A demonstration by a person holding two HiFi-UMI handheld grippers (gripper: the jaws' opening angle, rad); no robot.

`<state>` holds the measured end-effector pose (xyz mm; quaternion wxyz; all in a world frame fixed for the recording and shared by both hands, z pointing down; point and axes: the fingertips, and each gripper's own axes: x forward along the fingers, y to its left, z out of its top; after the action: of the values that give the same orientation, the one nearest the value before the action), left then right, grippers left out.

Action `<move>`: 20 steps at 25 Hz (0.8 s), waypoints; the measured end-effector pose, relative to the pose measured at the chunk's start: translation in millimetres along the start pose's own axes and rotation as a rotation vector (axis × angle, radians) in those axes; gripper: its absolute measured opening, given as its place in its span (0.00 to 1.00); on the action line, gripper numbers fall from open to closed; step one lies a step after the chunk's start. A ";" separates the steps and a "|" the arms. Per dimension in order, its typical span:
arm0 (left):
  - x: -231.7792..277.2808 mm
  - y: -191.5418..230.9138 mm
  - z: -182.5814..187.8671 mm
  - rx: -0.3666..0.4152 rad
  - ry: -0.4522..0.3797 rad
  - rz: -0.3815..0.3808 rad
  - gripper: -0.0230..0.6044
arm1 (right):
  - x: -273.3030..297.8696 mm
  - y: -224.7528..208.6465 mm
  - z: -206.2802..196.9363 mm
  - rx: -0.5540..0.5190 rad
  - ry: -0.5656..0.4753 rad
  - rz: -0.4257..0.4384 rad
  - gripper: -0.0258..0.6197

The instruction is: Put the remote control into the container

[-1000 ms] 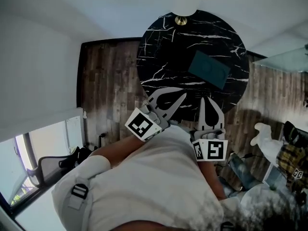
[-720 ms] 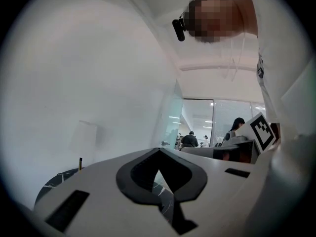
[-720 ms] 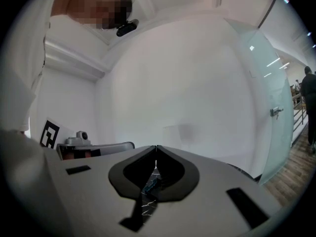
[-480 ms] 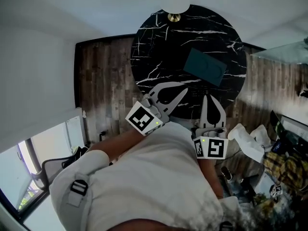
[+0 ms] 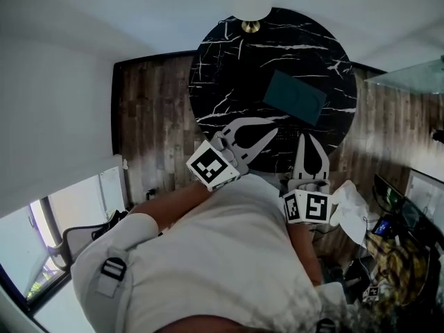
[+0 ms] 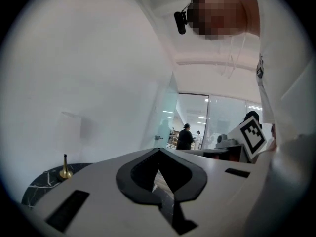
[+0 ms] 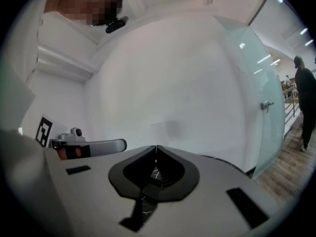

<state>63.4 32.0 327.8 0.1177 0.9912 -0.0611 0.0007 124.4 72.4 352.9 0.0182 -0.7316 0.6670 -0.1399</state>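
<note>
- On the round black marble table (image 5: 229, 75), a teal container (image 5: 297, 96) lies flat, beyond both grippers; the remote I cannot make out.
- Left gripper (image 5: 275, 132) and right gripper (image 5: 304, 137), near edge: both pressed together, empty.
- Brass lamp base (image 5: 250, 26) stands at far rim.

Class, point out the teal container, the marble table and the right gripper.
teal container (image 5: 298, 97), head view, its middle
marble table (image 5: 229, 68), head view, bare top
right gripper (image 5: 304, 137), head view, closed tips

Black marble table (image 5: 229, 82) stands on wooden floor (image 5: 152, 116).
</note>
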 end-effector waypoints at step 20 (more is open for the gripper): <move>18.2 -0.6 -133.1 -0.042 0.300 -0.112 0.05 | -6.0 -51.1 -169.1 0.431 0.340 -0.141 0.25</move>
<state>83.2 61.5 457.4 0.1461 0.9791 0.0126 0.1408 134.8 110.9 525.1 0.0514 -0.7214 0.5629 -0.4001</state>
